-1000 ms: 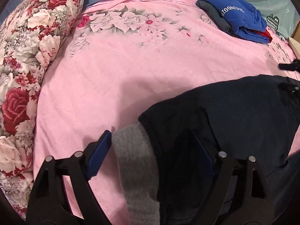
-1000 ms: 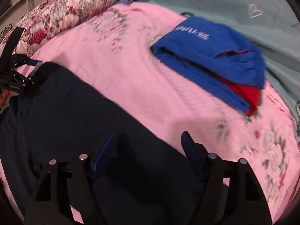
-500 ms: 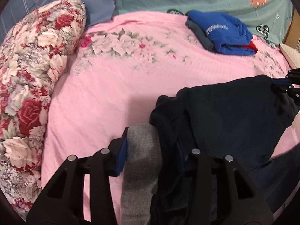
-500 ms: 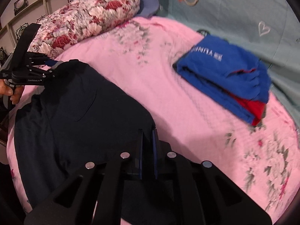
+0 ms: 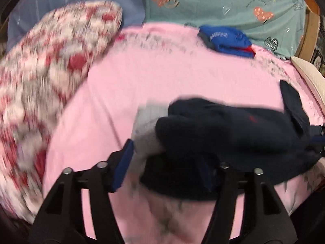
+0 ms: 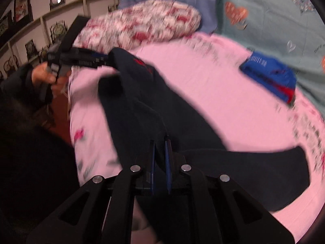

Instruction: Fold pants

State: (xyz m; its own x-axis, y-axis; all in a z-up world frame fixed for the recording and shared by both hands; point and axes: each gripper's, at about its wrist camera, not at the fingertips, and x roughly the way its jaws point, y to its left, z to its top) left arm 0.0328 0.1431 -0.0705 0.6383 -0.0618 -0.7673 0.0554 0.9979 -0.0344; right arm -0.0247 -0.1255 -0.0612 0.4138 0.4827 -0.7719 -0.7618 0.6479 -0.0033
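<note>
The dark navy pants (image 5: 239,134) with a grey waistband (image 5: 146,126) hang lifted above the pink bedsheet (image 5: 162,77). My left gripper (image 5: 168,162) is shut on the pants at the grey waistband end; it also shows in the right wrist view (image 6: 101,59), clamped on the cloth. My right gripper (image 6: 160,152) is shut on the pants' other edge (image 6: 162,109), its blue pads pinching dark cloth. The pants stretch between both grippers, with a part trailing on the sheet (image 6: 264,174). Both views are motion-blurred.
A floral red and white pillow (image 5: 44,81) lies at the left. A folded blue and red garment pile (image 5: 225,40) sits at the far side of the bed by the teal heart-print bedding (image 5: 233,6). Shelves with framed items (image 6: 30,32) stand beyond the bed.
Both grippers closed on the pants about a second ago and have raised them off the bed. The cloth now hangs bunched between them, and both cameras have swung upward.
</note>
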